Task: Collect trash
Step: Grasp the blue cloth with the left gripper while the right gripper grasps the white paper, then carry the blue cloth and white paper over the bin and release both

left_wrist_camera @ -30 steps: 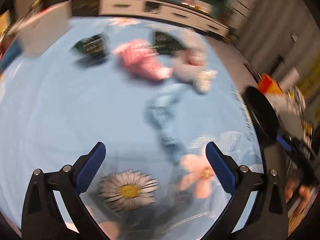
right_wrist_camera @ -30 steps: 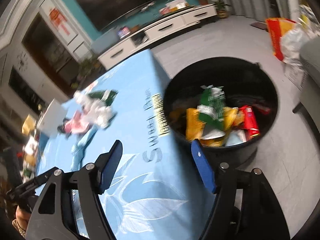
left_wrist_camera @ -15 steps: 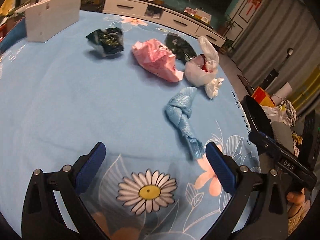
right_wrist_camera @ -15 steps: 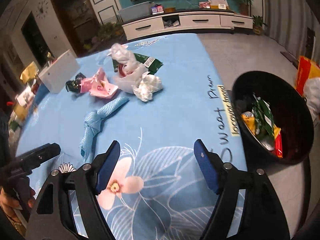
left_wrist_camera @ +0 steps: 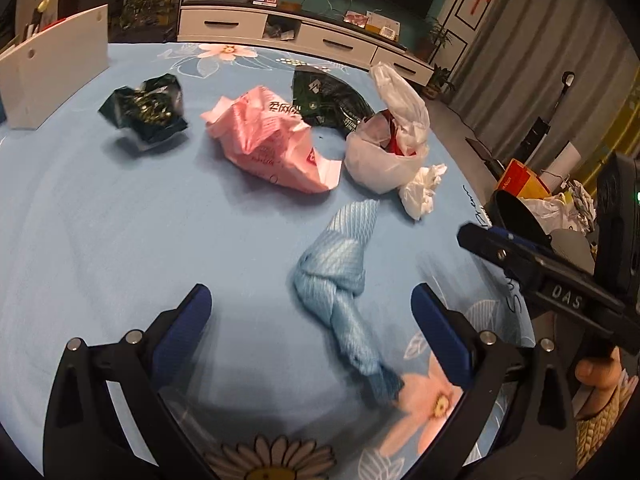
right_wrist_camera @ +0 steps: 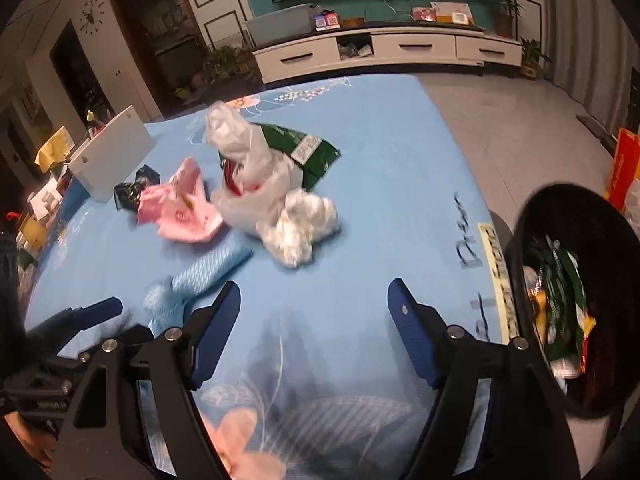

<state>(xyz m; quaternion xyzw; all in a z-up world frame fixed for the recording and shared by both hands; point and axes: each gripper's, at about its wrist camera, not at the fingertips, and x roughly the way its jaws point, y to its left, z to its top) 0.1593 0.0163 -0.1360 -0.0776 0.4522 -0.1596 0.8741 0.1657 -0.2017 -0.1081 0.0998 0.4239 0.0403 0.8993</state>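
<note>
Trash lies on a blue flowered tablecloth (left_wrist_camera: 120, 240): a knotted light-blue bag (left_wrist_camera: 340, 280), a pink wrapper (left_wrist_camera: 272, 140), a white plastic bag (left_wrist_camera: 384, 152) with red inside, a crumpled white tissue (left_wrist_camera: 422, 192), a dark green packet (left_wrist_camera: 332, 100) and a crumpled black-green wrapper (left_wrist_camera: 146, 106). My left gripper (left_wrist_camera: 312, 332) is open and empty, just short of the blue bag. My right gripper (right_wrist_camera: 314, 328) is open and empty, facing the tissue (right_wrist_camera: 300, 224) and the white bag (right_wrist_camera: 252, 184). A black bin (right_wrist_camera: 576, 300) holding wrappers stands at the table's right edge.
A white box (left_wrist_camera: 48, 80) stands at the table's far left. A white TV cabinet (right_wrist_camera: 384, 52) lines the back wall. Bags and an orange box (left_wrist_camera: 524, 184) sit on the floor beyond the bin. The right gripper shows in the left wrist view (left_wrist_camera: 540, 276).
Both grippers have swung from the bin side toward the trash pile and moved closer. The left one now has the blue bag between its open fingers' line. Nothing was grasped.
</note>
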